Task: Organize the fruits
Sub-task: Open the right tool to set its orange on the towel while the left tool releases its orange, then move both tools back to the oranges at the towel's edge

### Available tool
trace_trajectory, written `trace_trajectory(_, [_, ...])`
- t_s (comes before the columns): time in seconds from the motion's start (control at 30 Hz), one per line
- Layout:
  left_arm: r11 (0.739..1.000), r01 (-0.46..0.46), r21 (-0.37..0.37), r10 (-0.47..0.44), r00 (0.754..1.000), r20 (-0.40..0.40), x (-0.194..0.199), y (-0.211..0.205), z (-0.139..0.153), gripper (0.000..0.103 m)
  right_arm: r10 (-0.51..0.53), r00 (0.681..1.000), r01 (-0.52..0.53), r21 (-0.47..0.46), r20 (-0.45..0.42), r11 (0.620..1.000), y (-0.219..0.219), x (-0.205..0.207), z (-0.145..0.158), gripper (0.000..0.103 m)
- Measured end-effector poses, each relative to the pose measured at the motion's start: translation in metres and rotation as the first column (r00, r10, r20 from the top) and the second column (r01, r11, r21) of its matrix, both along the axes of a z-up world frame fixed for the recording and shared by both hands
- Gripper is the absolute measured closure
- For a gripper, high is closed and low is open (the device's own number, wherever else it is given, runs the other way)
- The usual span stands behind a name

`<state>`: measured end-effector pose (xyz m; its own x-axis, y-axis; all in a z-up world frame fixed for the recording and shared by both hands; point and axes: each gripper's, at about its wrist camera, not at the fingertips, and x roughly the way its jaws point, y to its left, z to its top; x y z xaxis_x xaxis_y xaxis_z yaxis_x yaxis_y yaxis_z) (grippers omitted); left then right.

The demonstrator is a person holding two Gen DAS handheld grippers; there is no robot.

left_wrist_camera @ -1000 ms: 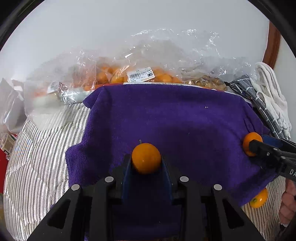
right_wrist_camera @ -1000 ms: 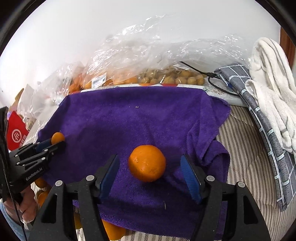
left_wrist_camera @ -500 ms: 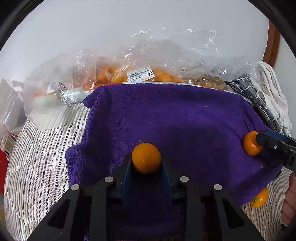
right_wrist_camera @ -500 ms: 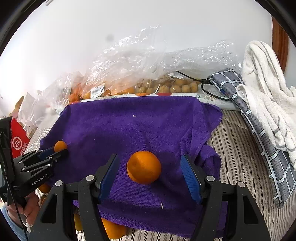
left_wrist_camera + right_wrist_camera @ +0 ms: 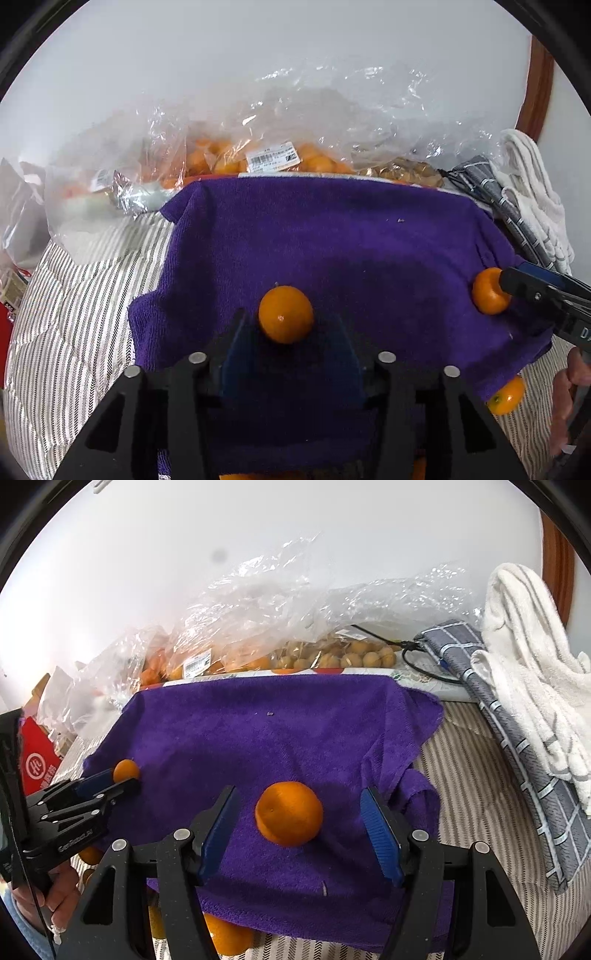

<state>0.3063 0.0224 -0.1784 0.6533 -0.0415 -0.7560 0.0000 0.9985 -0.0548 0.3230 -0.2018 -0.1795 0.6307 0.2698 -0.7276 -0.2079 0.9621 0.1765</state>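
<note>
Small orange fruit point(image 5: 285, 314) lay on the purple towel point(image 5: 332, 240), between the jaws of the left gripper point(image 5: 286, 334), which were opening; the pads looked just clear of its sides, so it was judged as being set down, not held. A larger orange point(image 5: 289, 813) sat on the same towel, well inside the widely parted jaws of the right gripper point(image 5: 297, 823), untouched on either side. The towel was presumably spread to stop the fruit rolling. More oranges point(image 5: 227, 938) were seen under its near edge on the striped bedding point(image 5: 74, 314). Plastic bags point(image 5: 280, 140) of fruit lay behind, against the wall.
</note>
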Motion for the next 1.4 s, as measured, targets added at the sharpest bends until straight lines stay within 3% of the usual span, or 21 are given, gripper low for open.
trace_trajectory(0.43, [0.999, -0.026, -0.04, 0.03, 0.994, 0.109, -0.015, 0.003, 0.016, 0.056, 0.024, 1.0, -0.024, 0.012, 0.018, 1.0, -0.002, -0.008, 0.014, 0.036])
trace_trajectory(0.87, [0.992, -0.103, -0.075, 0.117, 0.967, 0.227, -0.044, 0.014, 0.032, 0.044, 0.051, 0.998, -0.052, 0.01, 0.03, 0.999, 0.002, -0.013, 0.018, 0.046])
trace_trajectory(1.2, [0.965, -0.18, -0.193, 0.216, 0.959, 0.186, -0.088, 0.047, 0.028, 0.043, 0.072, 0.997, -0.073, 0.046, 0.015, 0.996, 0.006, -0.017, 0.032, 0.05])
trace_trajectory(1.4, [0.972, -0.2, -0.12, 0.219, 0.961, 0.167, -0.116, 0.058, 0.023, 0.043, 0.098, 0.995, -0.097, -0.027, 0.023, 0.995, 0.019, -0.048, 0.04, 0.051])
